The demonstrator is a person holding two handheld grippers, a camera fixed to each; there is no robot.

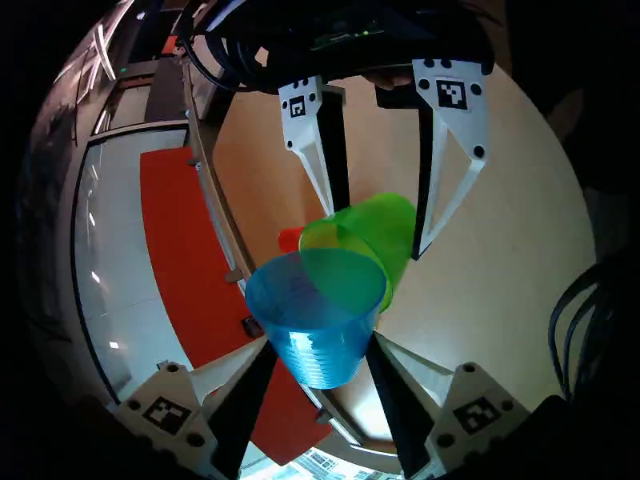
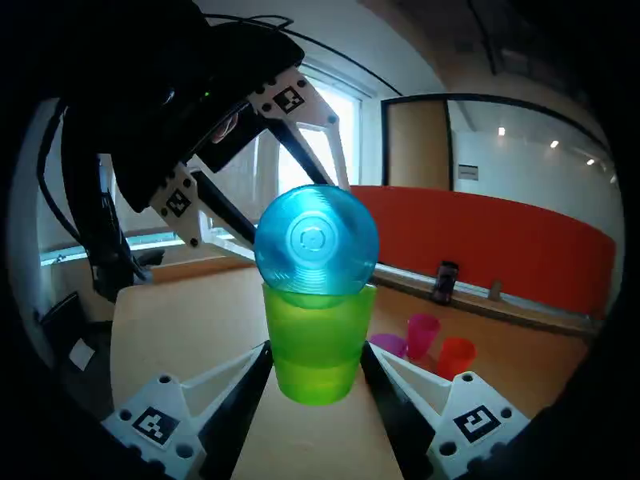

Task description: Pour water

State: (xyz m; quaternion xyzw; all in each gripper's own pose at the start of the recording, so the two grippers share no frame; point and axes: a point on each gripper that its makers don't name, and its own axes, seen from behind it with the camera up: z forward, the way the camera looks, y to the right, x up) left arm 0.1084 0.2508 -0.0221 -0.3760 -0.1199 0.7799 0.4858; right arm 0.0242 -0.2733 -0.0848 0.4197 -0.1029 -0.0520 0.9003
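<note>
The left gripper (image 1: 320, 340) is pinching the blue cup (image 1: 316, 328), one finger pressing on each side of its lower wall. It is holding the cup in the air above the table (image 1: 496, 264), mouth turned away from the camera. Just past it, the green cup (image 1: 376, 228) is leaning over, its rim overlapping the blue cup's rim so that the two mouths are meeting. The right gripper (image 1: 373, 234) is reaching in from the far side and clamping the green cup between its two fingers. I cannot tell whether water is running between the cups.

In the right gripper view, the same pair is sitting close to the camera. The green cup is being squeezed on both sides by that gripper's own fingers. The blue cup is hanging right at the green rim, with its round end facing the lens.

Farther off, toward the table's far edge on the right, a pink cup (image 2: 422, 332), a purple cup (image 2: 390, 344) and an orange cup (image 2: 456, 356) are standing close together. Beyond that edge a small dark object (image 2: 445, 282) is standing on a ledge in front of a red panel (image 2: 512, 232), and windows (image 2: 320, 156) are glowing behind.
</note>
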